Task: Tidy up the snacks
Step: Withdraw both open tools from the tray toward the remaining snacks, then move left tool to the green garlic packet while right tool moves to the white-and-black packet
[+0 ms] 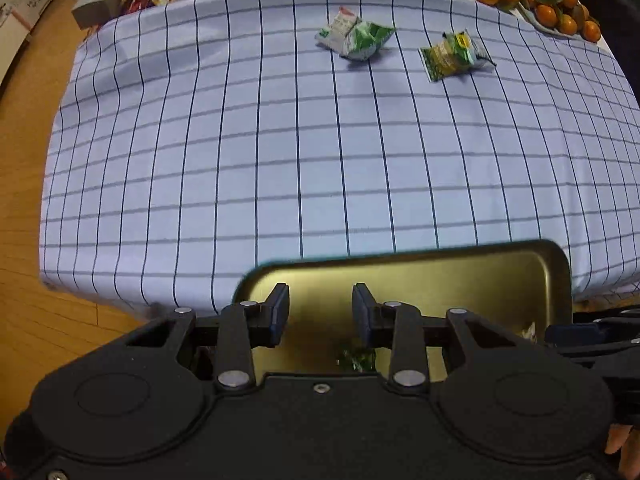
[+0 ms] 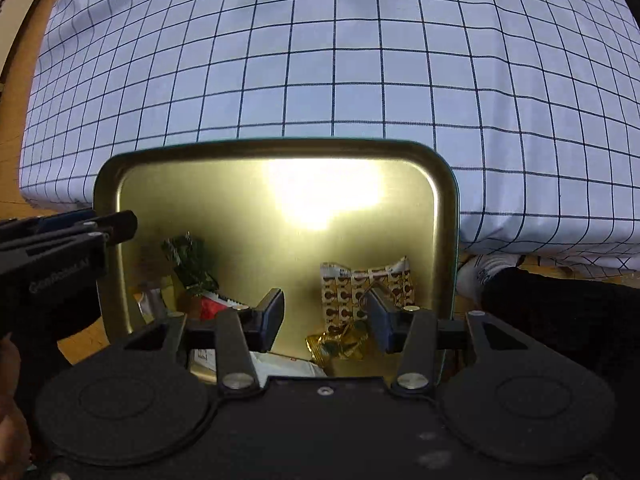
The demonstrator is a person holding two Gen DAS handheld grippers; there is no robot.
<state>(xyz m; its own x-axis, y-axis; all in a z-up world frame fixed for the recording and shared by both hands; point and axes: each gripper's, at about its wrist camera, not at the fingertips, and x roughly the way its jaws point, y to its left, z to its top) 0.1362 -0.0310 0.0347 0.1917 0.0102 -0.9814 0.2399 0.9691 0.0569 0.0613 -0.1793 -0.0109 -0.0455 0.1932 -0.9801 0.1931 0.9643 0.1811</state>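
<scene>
Two snack packets (image 1: 354, 36) and (image 1: 450, 56) lie near the far edge of the checked surface (image 1: 280, 160), with wide bare cloth before them. The gold tray (image 2: 276, 152) at the near edge holds about four snacks. Left claw (image 1: 320, 312) and right claw (image 2: 324, 316) hang released over it, grasping nothing

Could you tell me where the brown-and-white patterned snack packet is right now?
In the right wrist view, the brown-and-white patterned snack packet lies in the gold metal tray, right side, above a gold foil wrapper.
</scene>
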